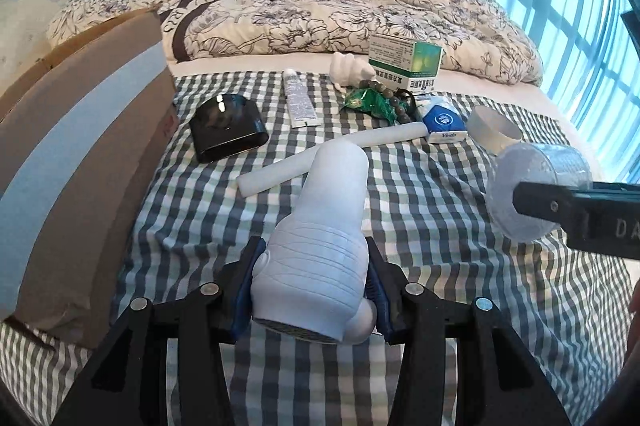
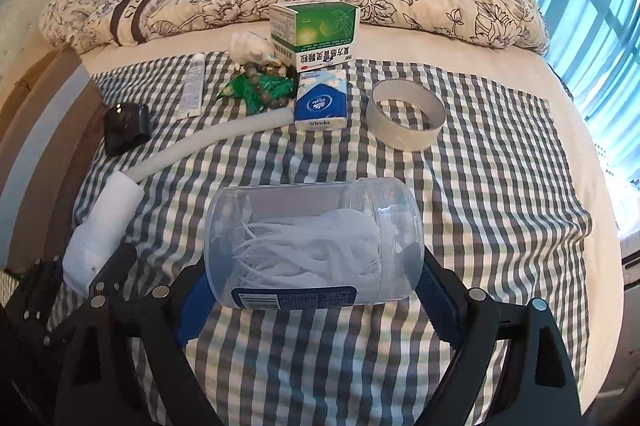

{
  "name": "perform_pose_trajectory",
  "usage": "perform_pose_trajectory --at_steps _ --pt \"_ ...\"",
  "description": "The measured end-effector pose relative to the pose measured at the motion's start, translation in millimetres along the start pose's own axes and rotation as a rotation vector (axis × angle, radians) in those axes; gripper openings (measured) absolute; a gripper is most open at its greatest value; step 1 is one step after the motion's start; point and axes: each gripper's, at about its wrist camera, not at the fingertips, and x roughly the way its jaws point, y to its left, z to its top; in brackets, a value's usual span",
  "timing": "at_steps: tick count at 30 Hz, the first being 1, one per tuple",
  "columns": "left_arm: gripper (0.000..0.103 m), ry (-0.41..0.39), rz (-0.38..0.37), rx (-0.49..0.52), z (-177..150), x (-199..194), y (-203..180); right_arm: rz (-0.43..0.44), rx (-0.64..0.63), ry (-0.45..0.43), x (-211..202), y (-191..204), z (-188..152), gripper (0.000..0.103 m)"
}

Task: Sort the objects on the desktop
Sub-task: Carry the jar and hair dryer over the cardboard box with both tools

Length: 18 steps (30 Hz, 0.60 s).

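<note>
Above a bed spread with a green-and-white checked cloth [image 2: 500, 186], 2 hand-held grippers each carry an item clear of the clutter: the left gripper [image 1: 314, 290] is clamped across the ribbed rear of a white plastic handheld appliance [image 1: 320, 238], nozzle pointing forward, while the right gripper [image 2: 316, 290] pinches the 2 flat ends of a clear plastic cylindrical jar of white floss picks [image 2: 312, 246] lying sideways. Both look light and rigid, though the jar's smooth walls seem slippery, and the appliance's ribs offer surer purchase.
</note>
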Motion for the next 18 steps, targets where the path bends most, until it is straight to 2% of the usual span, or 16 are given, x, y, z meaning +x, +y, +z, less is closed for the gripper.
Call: perform_pose_trajectory --at_steps 7,18 --pt "0.049 -0.001 0.007 -0.010 -14 -10 12 0.002 -0.007 -0.019 -18 10 -17 0.088" --pt "0.049 -0.037 0.006 -0.041 -19 -44 28 0.013 -0.028 -0.029 -42 27 -37 0.088"
